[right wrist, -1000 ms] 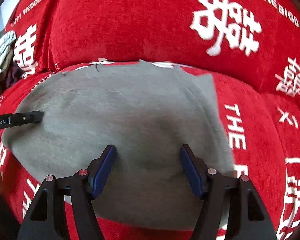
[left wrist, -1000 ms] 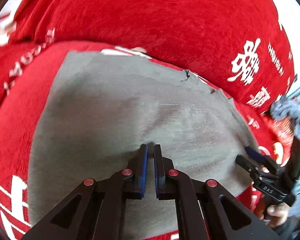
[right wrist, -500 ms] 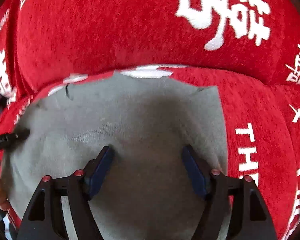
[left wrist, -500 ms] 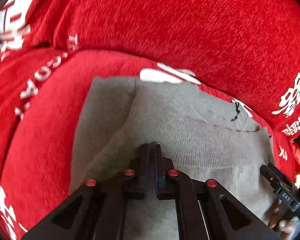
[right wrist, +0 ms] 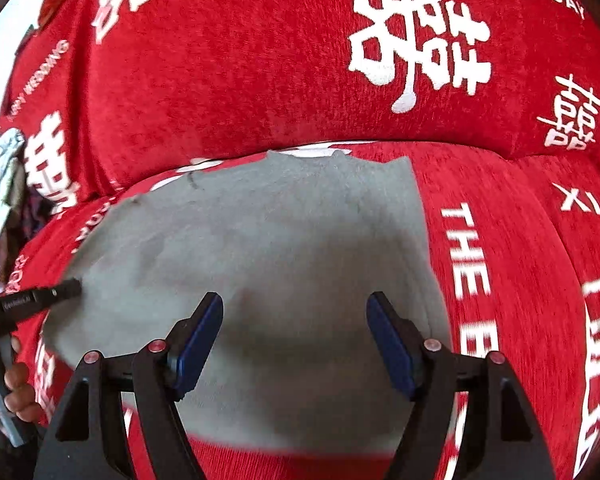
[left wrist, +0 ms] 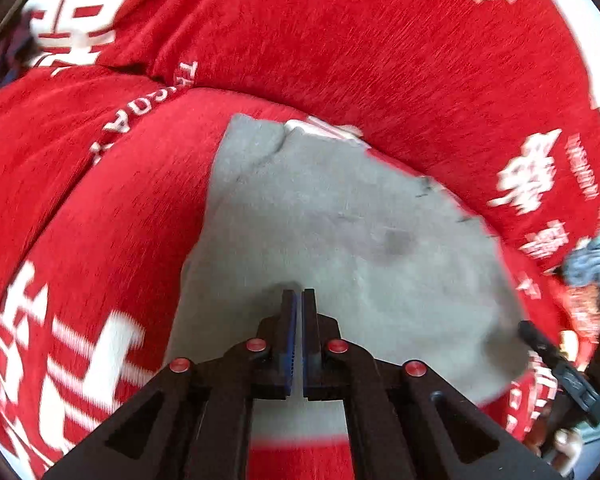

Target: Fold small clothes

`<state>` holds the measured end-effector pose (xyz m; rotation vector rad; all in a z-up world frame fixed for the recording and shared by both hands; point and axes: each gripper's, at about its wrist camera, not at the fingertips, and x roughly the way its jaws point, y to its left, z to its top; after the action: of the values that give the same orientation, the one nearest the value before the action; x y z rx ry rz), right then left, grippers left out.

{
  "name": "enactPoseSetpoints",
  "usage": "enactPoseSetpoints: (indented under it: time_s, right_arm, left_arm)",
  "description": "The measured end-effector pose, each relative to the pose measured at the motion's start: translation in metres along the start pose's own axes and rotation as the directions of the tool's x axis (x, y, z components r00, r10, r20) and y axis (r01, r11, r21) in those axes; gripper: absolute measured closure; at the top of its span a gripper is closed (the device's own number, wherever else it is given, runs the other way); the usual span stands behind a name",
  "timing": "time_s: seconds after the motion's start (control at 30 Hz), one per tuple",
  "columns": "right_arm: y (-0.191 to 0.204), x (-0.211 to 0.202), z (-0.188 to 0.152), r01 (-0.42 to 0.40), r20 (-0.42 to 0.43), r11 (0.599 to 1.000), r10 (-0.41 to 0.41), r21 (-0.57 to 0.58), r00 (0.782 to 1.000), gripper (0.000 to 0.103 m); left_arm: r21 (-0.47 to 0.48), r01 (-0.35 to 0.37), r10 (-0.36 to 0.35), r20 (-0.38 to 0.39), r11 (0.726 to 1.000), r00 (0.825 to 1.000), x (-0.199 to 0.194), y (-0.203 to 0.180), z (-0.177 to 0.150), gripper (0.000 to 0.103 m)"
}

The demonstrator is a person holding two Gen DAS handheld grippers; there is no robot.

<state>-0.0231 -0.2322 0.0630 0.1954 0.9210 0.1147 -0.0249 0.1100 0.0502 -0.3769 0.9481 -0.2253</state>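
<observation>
Grey knit garment (right wrist: 268, 248) lies flat, folded, on red cover (right wrist: 512, 240).

The supporting surface is a red plush sofa seat (right wrist: 512, 264) printed with white characters and lettering. A matching red backrest cushion (right wrist: 260, 80) rises directly behind it. One grey garment (right wrist: 284, 240) lies flat on the seat, its far edge touching the seam where seat meets backrest. Red fabric is exposed on both sides of the garment.
</observation>
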Motion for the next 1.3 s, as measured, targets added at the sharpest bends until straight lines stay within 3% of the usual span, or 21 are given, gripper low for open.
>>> enactPoseSetpoints:
  time_s: [0.07,0.13,0.17,0.2,0.27,0.33,0.43,0.57,0.63,0.7,0.83,0.9,0.97,1.07,1.1,1.13,1.17,1.23,1.3]
  right_arm:
    - [0.006,-0.010,-0.009,-0.011,0.016,1.000,0.011,-0.006,1.000,0.026]
    - [0.013,-0.015,-0.016,-0.019,0.020,1.000,0.019,-0.014,1.000,0.026]
    - [0.019,-0.019,-0.019,-0.022,0.024,0.999,0.022,-0.027,0.999,0.026]
    - [0.022,-0.021,-0.021,-0.024,0.025,0.999,0.025,-0.035,0.999,0.026]
    - [0.030,-0.024,-0.024,-0.031,0.019,0.998,0.032,-0.054,0.999,0.026]
    - [0.040,-0.027,-0.025,-0.029,0.027,0.996,0.031,-0.084,0.999,0.026]
    - [0.055,-0.029,-0.022,-0.030,0.028,0.992,0.034,-0.124,0.999,0.026]
    - [0.080,-0.021,-0.004,-0.029,0.022,0.986,0.033,-0.167,0.999,0.026]
    - [0.096,-0.014,0.008,-0.034,0.009,0.980,0.036,-0.197,0.999,0.026]
    - [0.113,-0.002,0.022,-0.060,-0.020,0.973,0.057,-0.221,0.998,0.026]
    - [0.152,0.035,0.050,-0.088,-0.093,0.961,0.066,-0.263,0.994,0.026]
    - [0.170,0.051,0.060,-0.098,-0.118,0.953,0.067,-0.287,0.991,0.026]
    - [0.187,0.070,0.070,-0.120,-0.156,0.950,0.077,-0.289,0.985,0.026]
    - [0.203,0.095,0.081,-0.141,-0.207,0.951,0.085,-0.275,0.975,0.026]
    - [0.209,0.106,0.084,-0.150,-0.234,0.952,0.087,-0.268,0.968,0.026]
    - [0.215,0.117,0.087,-0.152,-0.257,0.952,0.082,-0.265,0.963,0.026]
    - [0.221,0.125,0.089,-0.149,-0.270,0.952,0.075,-0.268,0.960,0.026]
    - [0.235,0.144,0.096,-0.144,-0.299,0.953,0.060,-0.266,0.952,0.026]
    - [0.247,0.161,0.101,-0.163,-0.335,0.958,0.077,-0.237,0.939,0.026]
  left_arm:
    - [0.045,0.003,-0.008,0.118,0.999,0.993,-0.031,-0.009,-0.022,0.102]
    - [0.068,0.033,-0.048,0.228,0.997,0.972,-0.057,-0.015,-0.040,0.098]
    - [0.053,0.027,-0.042,0.292,0.998,0.956,-0.067,-0.014,-0.049,0.053]
    - [0.040,-0.002,-0.010,0.307,0.999,0.952,-0.068,-0.011,-0.050,0.006]
    - [0.009,-0.108,0.100,0.288,0.994,0.952,-0.053,-0.002,-0.047,0.000]
    - [-0.044,-0.122,0.130,0.260,0.992,0.957,-0.038,0.008,-0.042,0.000]
    - [-0.091,-0.026,0.042,0.168,0.995,0.985,-0.006,0.024,-0.033,0.000]
    - [-0.034,-0.035,0.038,0.111,0.999,0.993,0.034,0.022,-0.024,0.000]
    - [-0.094,0.041,-0.035,0.058,0.995,0.998,0.058,0.036,-0.022,0.000]
    - [-0.143,0.125,-0.109,0.115,0.982,0.987,0.060,0.044,-0.020,0.000]
    - [-0.221,0.283,-0.264,0.110,0.933,0.958,0.083,0.053,-0.005,0.001]
    - [-0.225,0.322,-0.302,0.121,0.919,0.946,0.094,0.054,0.002,0.020]
    - [-0.229,0.343,-0.333,0.084,0.911,0.939,0.111,0.053,0.006,0.044]
    - [-0.180,0.348,-0.334,0.103,0.920,0.937,0.117,0.048,0.005,0.048]
    - [-0.169,0.351,-0.336,0.112,0.921,0.935,0.118,0.046,0.004,0.052]
    - [-0.166,0.353,-0.337,0.118,0.921,0.934,0.118,0.047,0.004,0.063]
    - [-0.178,0.364,-0.348,0.113,0.914,0.931,0.122,0.050,0.004,0.076]
    - [-0.240,0.399,-0.384,0.111,0.885,0.917,0.130,0.062,0.005,0.085]
    - [-0.268,0.434,-0.415,0.126,0.860,0.901,0.130,0.070,0.004,0.087]
